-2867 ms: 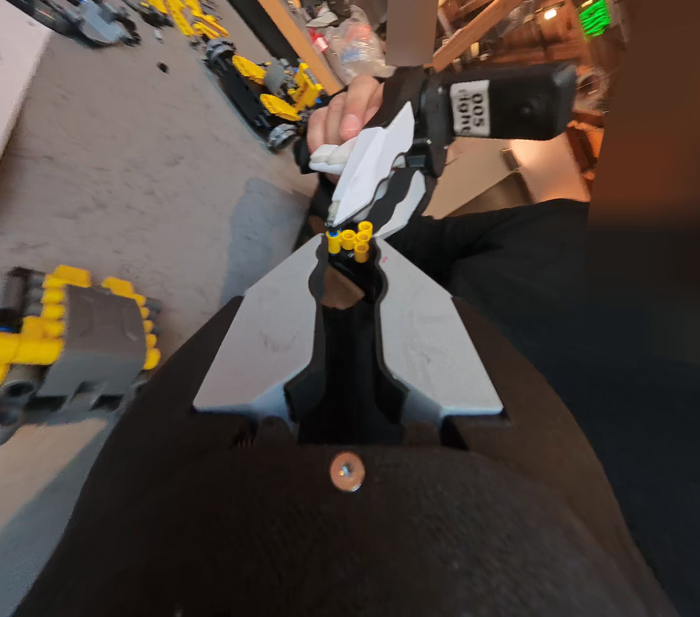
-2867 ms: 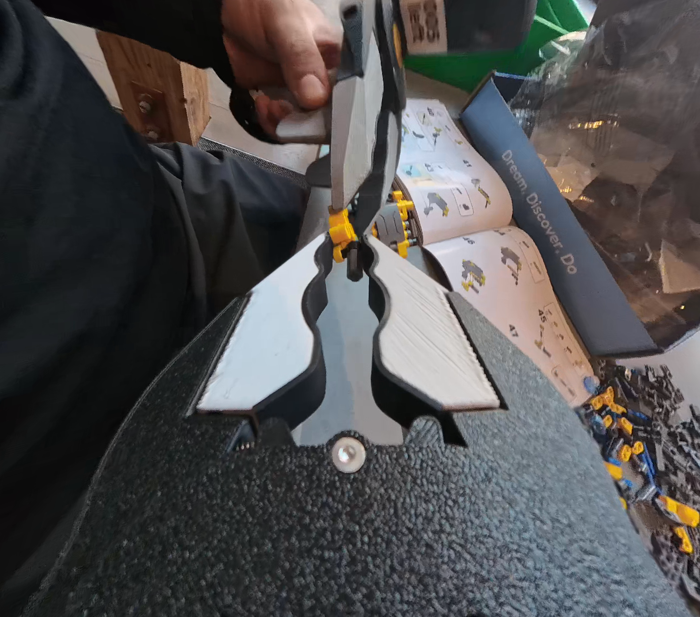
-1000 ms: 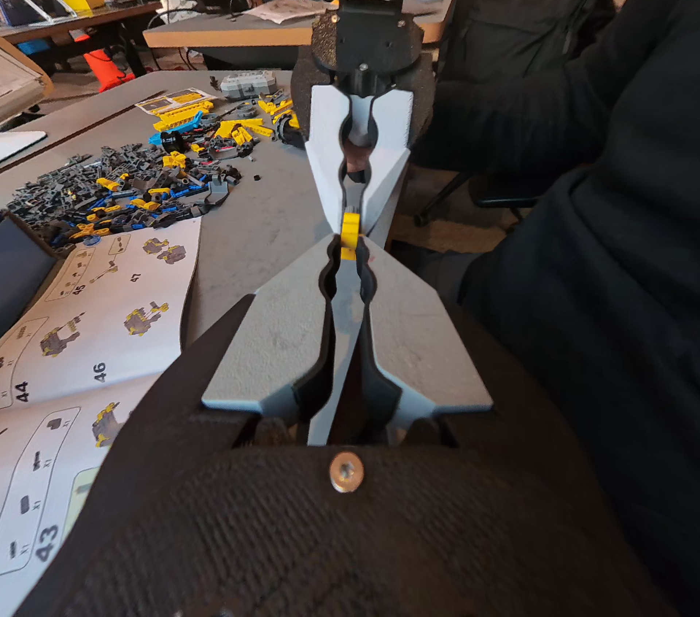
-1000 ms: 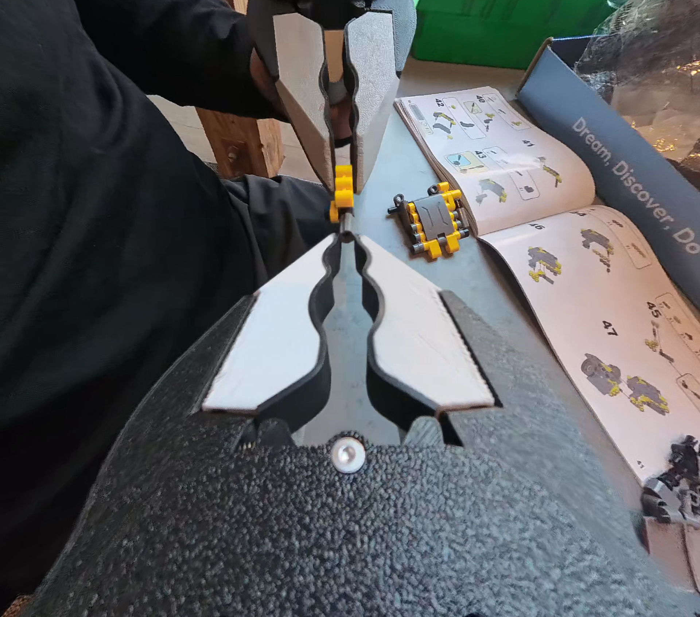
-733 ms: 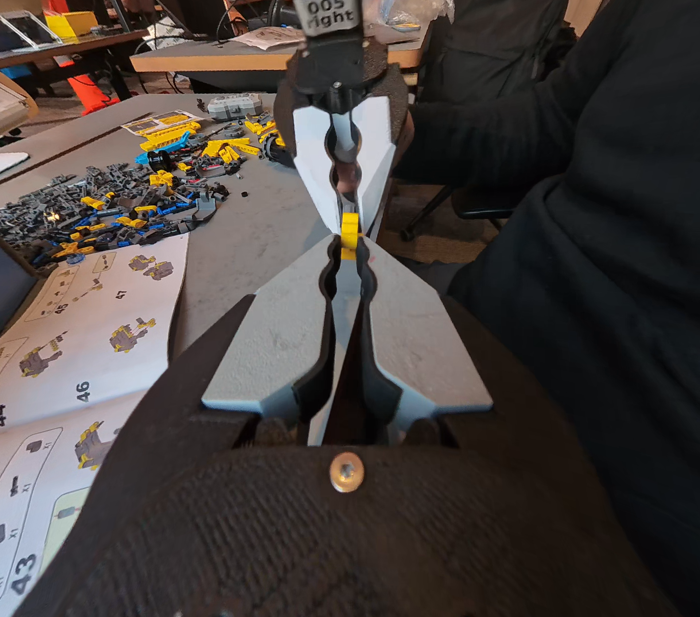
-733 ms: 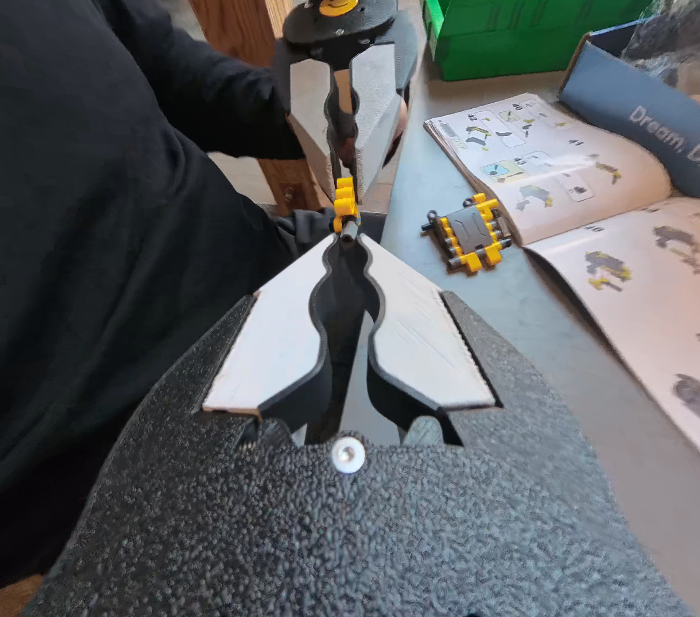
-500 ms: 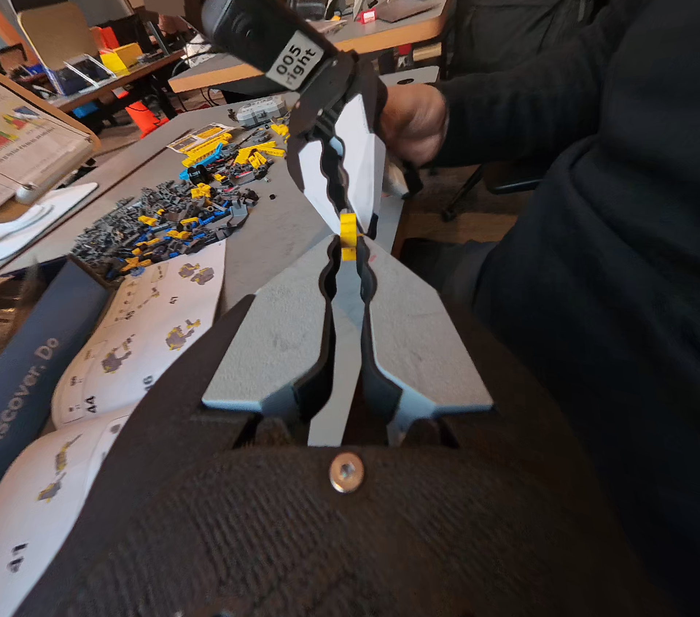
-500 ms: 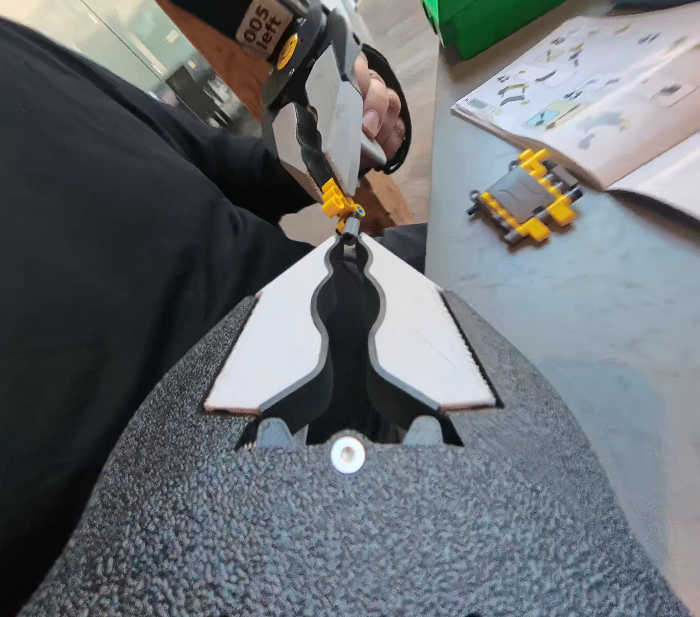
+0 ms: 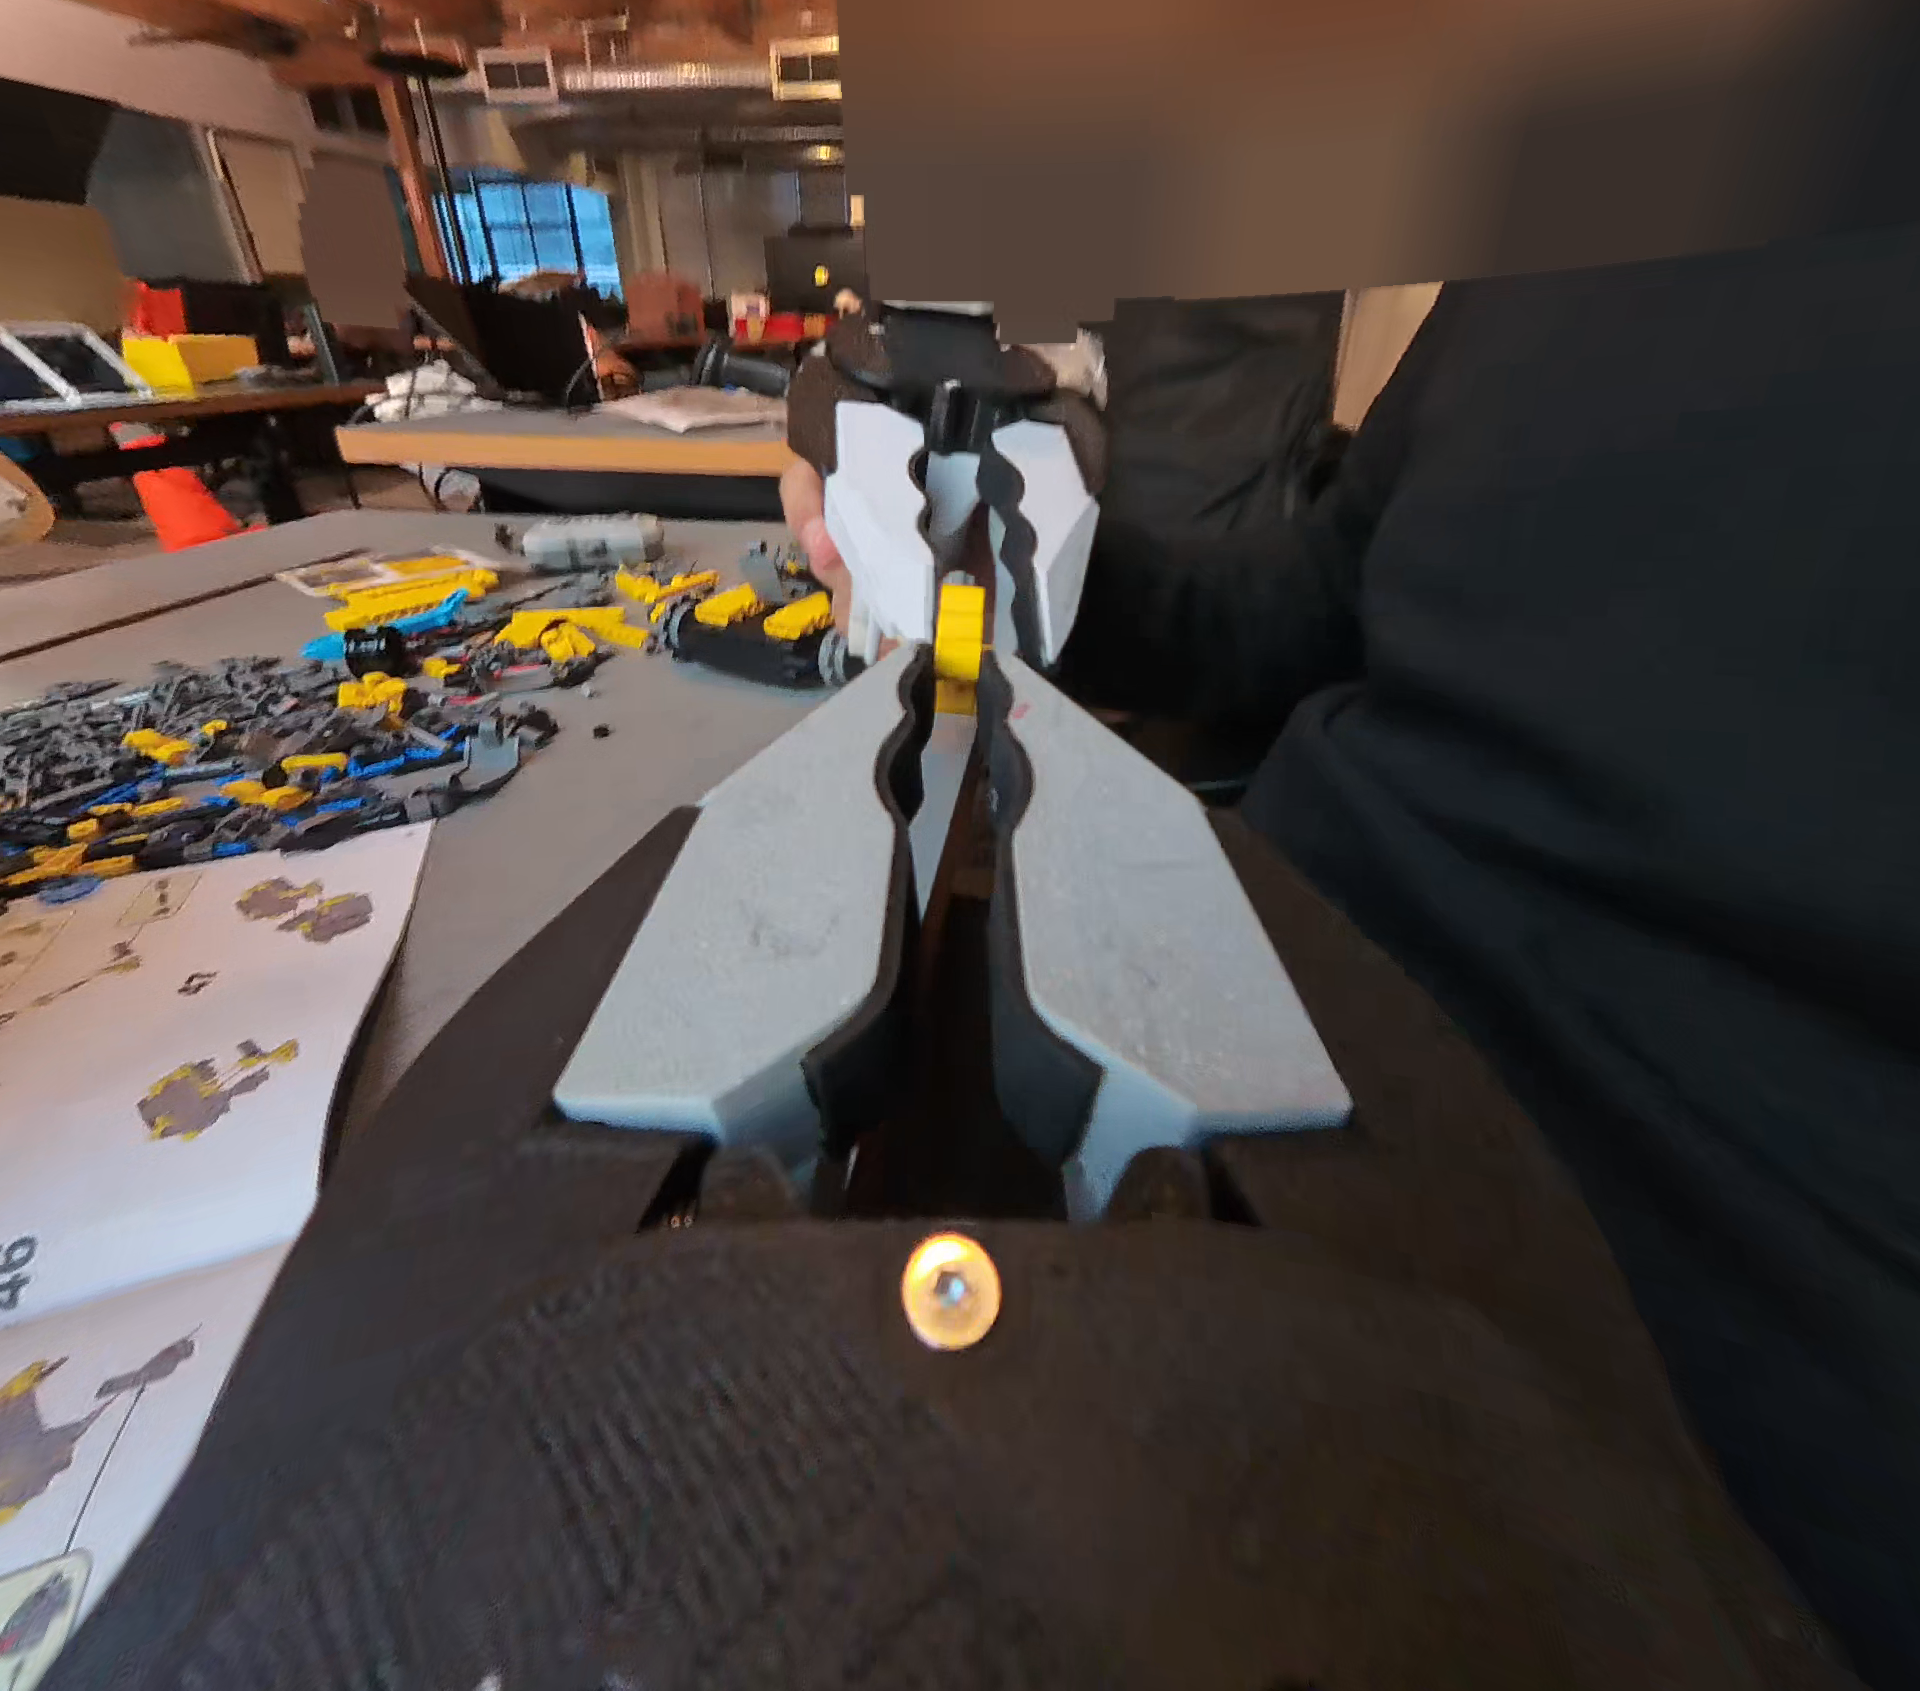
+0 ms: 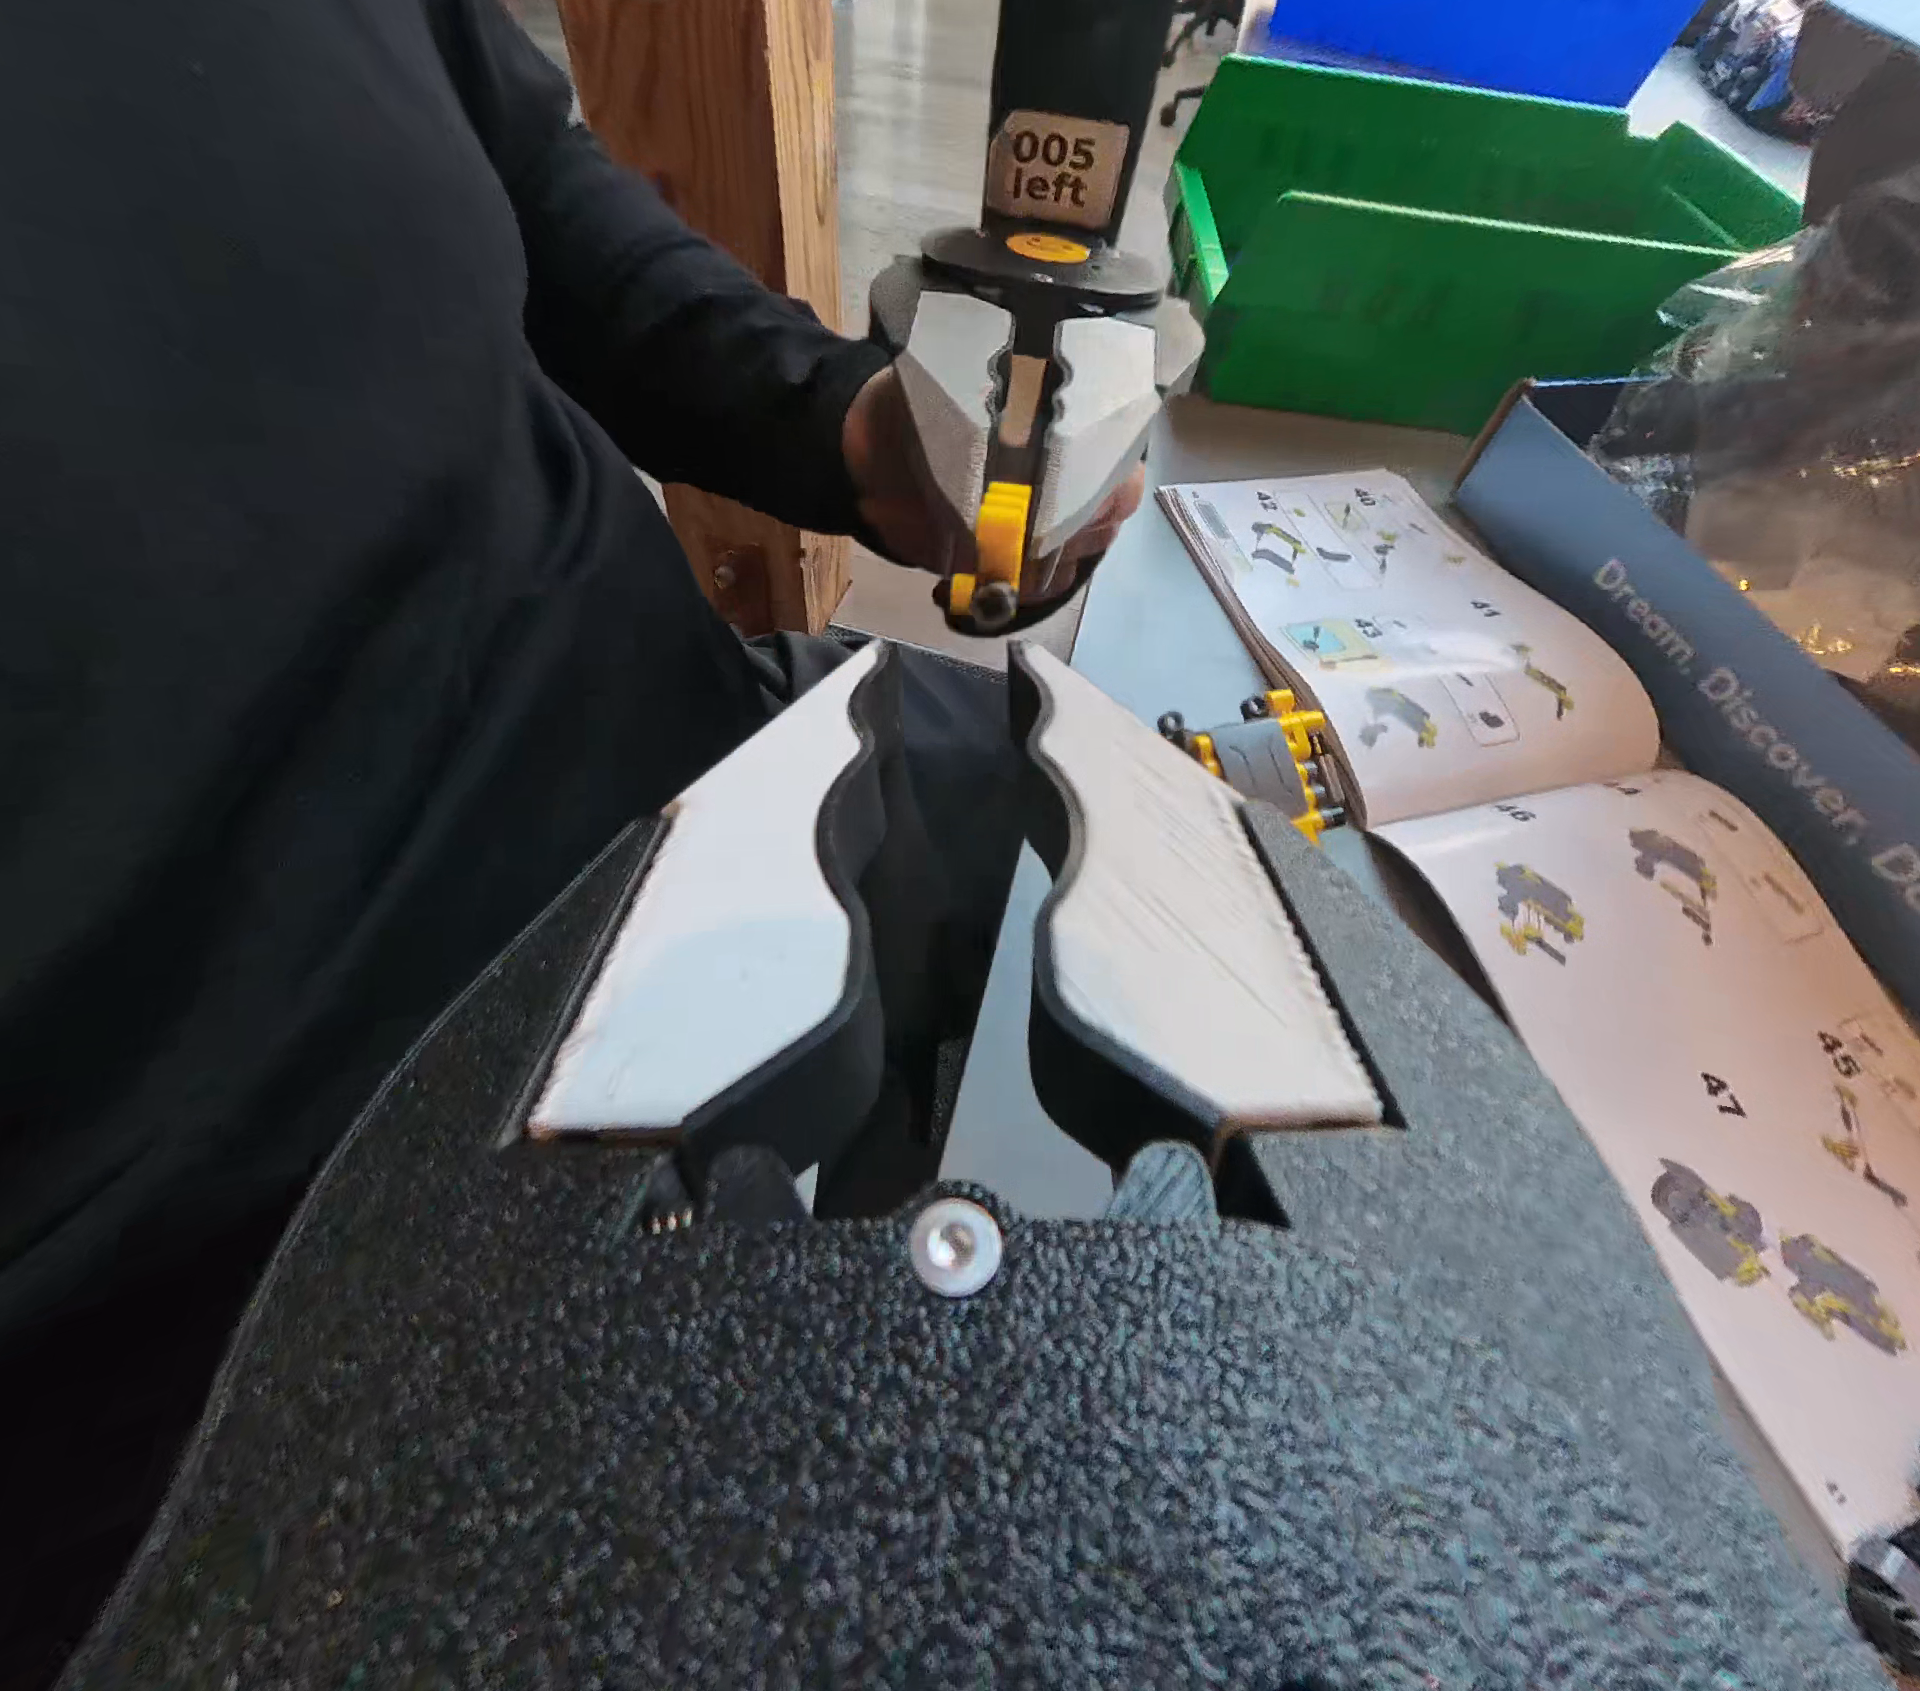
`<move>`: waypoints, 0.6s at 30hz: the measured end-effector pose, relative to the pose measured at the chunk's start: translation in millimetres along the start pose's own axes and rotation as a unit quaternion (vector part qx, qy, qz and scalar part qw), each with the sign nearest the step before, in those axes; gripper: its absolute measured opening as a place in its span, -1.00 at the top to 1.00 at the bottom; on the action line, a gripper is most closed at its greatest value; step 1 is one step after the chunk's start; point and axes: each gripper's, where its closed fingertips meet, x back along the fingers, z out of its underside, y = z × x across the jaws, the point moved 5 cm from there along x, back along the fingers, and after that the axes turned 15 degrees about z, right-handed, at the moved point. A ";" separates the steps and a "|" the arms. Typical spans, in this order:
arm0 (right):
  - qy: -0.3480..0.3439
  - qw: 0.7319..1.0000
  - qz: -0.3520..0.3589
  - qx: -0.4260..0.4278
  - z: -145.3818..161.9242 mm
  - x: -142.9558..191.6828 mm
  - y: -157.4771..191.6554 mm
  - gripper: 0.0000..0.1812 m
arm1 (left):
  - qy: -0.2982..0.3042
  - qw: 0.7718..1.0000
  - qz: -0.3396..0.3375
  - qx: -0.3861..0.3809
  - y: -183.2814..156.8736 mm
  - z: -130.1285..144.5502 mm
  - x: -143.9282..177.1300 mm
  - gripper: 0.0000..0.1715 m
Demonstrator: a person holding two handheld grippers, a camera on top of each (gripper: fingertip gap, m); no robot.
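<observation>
My left gripper [image 9: 951, 670] is shut on a small yellow brick piece [image 9: 958, 633] at its fingertips. In the right wrist view the left gripper [image 10: 1006, 545] points toward me, and the yellow piece [image 10: 1003, 535] has a dark pin [image 10: 992, 599] at its lower end. My right gripper [image 10: 948, 654] is open and empty, just below that pin and not touching it. Its white fingers [image 9: 883, 519] show facing me in the left wrist view, on either side of the piece. Both are held in the air at the table's near edge, in front of a person in black.
A small grey-and-yellow assembly [image 10: 1262, 758] lies on the grey table [image 10: 1132, 602] beside an open instruction booklet [image 10: 1455, 685]. A pile of loose bricks [image 9: 208, 758] and a black-and-yellow model part [image 9: 748, 633] lie farther off. Green bin [image 10: 1403, 270], dark box [image 10: 1704, 685], wooden post [image 10: 727, 187].
My right gripper was shut on the dark pin end of the piece; it has opened, let go and drawn back a little. My left gripper still holds the yellow piece.
</observation>
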 end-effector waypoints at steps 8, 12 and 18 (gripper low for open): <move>-0.042 0.999 -0.014 -0.012 -14.0 -0.6 4.0 0.79 | -0.026 0.998 0.018 -0.055 -10.0 -10.0 -4.7 0.94; -0.049 0.998 -0.033 0.002 -17.9 -2.3 7.6 0.83 | -0.024 0.997 0.025 -0.067 -11.7 -9.8 -6.2 0.94; -0.053 0.997 -0.062 -0.004 -20.9 -2.9 5.1 0.88 | -0.019 0.997 0.022 -0.072 -12.5 -9.0 -4.9 0.94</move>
